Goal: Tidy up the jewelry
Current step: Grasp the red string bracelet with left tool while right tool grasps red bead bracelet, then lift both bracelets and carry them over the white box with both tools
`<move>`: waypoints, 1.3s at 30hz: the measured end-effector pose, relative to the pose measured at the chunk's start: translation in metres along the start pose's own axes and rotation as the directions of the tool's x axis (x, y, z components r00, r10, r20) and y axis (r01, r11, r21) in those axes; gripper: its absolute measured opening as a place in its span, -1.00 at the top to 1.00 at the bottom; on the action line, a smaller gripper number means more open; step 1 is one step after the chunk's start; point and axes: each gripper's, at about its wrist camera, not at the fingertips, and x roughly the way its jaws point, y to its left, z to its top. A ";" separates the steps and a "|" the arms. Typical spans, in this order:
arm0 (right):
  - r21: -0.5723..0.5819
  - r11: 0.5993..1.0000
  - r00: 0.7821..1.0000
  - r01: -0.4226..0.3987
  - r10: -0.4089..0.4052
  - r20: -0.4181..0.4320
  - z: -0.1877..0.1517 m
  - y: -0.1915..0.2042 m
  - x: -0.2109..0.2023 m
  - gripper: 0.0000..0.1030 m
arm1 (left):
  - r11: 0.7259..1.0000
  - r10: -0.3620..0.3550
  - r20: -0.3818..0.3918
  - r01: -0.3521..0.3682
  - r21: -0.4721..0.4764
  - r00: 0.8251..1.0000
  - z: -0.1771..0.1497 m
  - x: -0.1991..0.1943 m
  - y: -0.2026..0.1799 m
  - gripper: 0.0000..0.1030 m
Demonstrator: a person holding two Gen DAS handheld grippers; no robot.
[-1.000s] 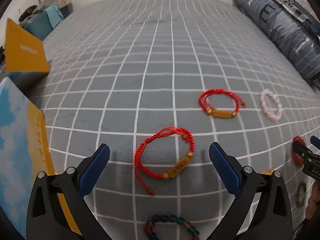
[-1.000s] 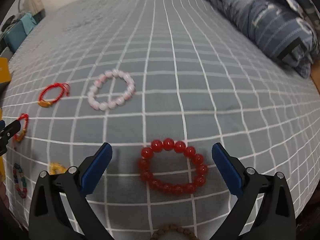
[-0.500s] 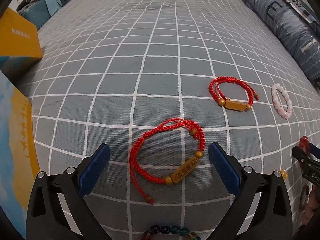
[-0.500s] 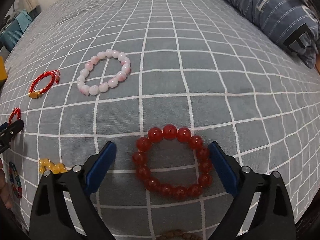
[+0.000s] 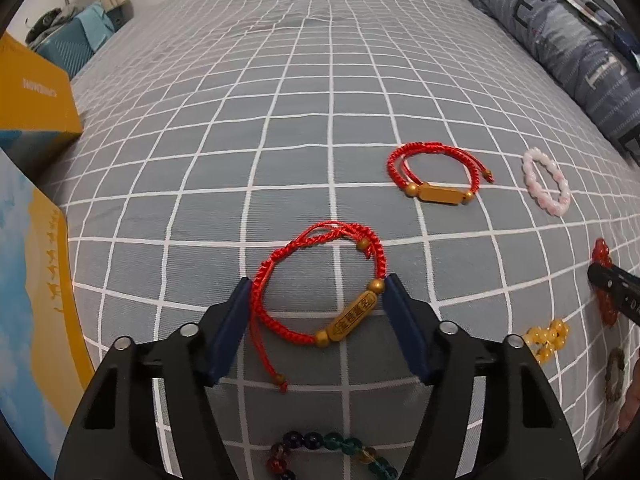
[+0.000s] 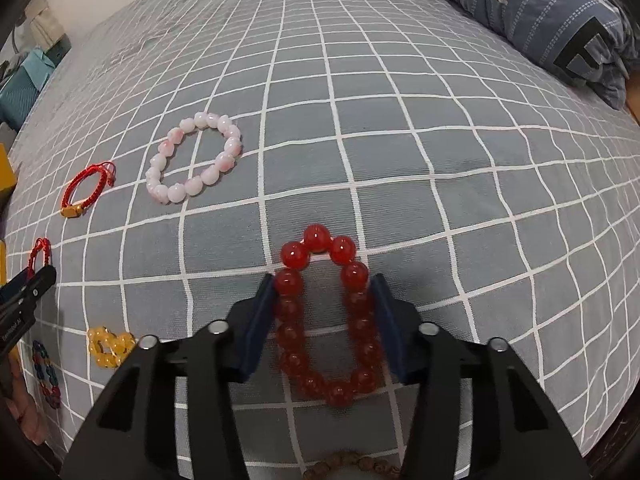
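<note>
While both claws sit low on the bed (image 5: 304,92), each is closing around a bracelet. Left claw (image 5: 316,300): pads touching both sides of the red braided cord bracelet (image 5: 316,280), which lies flat on the grid sheet between them, gold engraved tube bead next to the right pad; closed onto it, though not lifted. Judgement: cord is light, soft and floppy, will fold under the squeeze, loose knotted tail may dangle and snag; better hold is across the braid plus the stiff tube bead. Right claw (image 6: 324,312): pads pressed on both flanks of the red bead bracelet (image 6: 326,320), loop squashed into a tall oval, so gripping it, top beads poking out beyond the tips. Judgement: beads look hard, glossy, slippery, heavier than cord, likely on elastic; could roll or pop out of the pads, firm squeeze across both strands is safest. Nearest the cameras: multicolour bead bracelet (image 5: 332,452) below left claw, brown wooden bead bracelet (image 6: 352,468) below right claw. To the side, a yellow bead bracelet (image 6: 110,346). Farther: second red cord bracelet (image 5: 438,178) with gold bar, pink-white bead bracelet (image 6: 194,164), well apart from both claws. Far edge: striped pillow (image 6: 532,12), orange box (image 5: 36,104) at left.
</note>
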 end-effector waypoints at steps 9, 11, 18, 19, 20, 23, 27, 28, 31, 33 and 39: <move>0.004 1.000 0.999 0.017 -0.017 0.047 -0.001 0.003 -0.007 0.74 | 0.998 -0.057 0.009 0.057 -0.011 0.998 -0.001 -0.006 0.006 0.75; -0.006 1.000 0.998 0.028 -0.027 0.060 -0.002 0.006 -0.009 0.75 | 0.998 -0.058 0.016 0.058 -0.006 0.998 -0.002 -0.008 0.004 0.76; -0.004 0.999 0.996 0.033 -0.033 0.083 -0.004 0.005 -0.015 0.75 | 0.997 -0.079 0.065 0.080 -0.008 0.995 -0.003 -0.017 0.003 0.76; 0.000 0.999 0.996 0.033 -0.033 0.087 -0.006 0.004 -0.016 0.75 | 0.997 -0.082 0.074 0.083 -0.009 0.994 -0.004 -0.019 0.002 0.76; 0.004 0.999 0.995 0.032 -0.032 0.092 -0.007 0.003 -0.018 0.75 | 0.997 -0.079 0.080 0.080 -0.008 0.994 -0.004 -0.021 0.002 0.76; 0.010 0.999 0.994 0.034 -0.035 0.107 -0.006 0.005 -0.022 0.75 | 0.996 -0.080 0.097 0.082 -0.018 0.992 -0.003 -0.024 0.006 0.76; 0.017 0.999 0.992 0.033 -0.035 0.124 -0.006 0.004 -0.025 0.75 | 0.996 -0.081 0.117 0.085 -0.027 0.990 -0.003 -0.027 0.008 0.76; 0.020 0.999 0.991 0.032 -0.034 0.131 -0.006 0.004 -0.027 0.75 | 0.996 -0.083 0.122 0.087 -0.027 0.989 -0.003 -0.028 0.008 0.76; 0.024 0.999 0.985 0.038 -0.041 0.166 -0.006 0.003 -0.033 0.75 | 0.996 -0.083 0.142 0.087 -0.021 0.986 -0.003 -0.032 0.007 0.76; 0.032 0.999 0.982 0.026 -0.032 0.184 -0.006 0.002 -0.038 0.75 | 0.996 -0.080 0.157 0.084 -0.019 0.984 -0.003 -0.035 0.006 0.76; 0.035 0.999 0.973 0.003 -0.011 0.229 -0.010 0.003 -0.046 0.75 | 0.996 -0.080 0.220 0.084 -0.011 0.972 -0.005 -0.047 0.004 0.76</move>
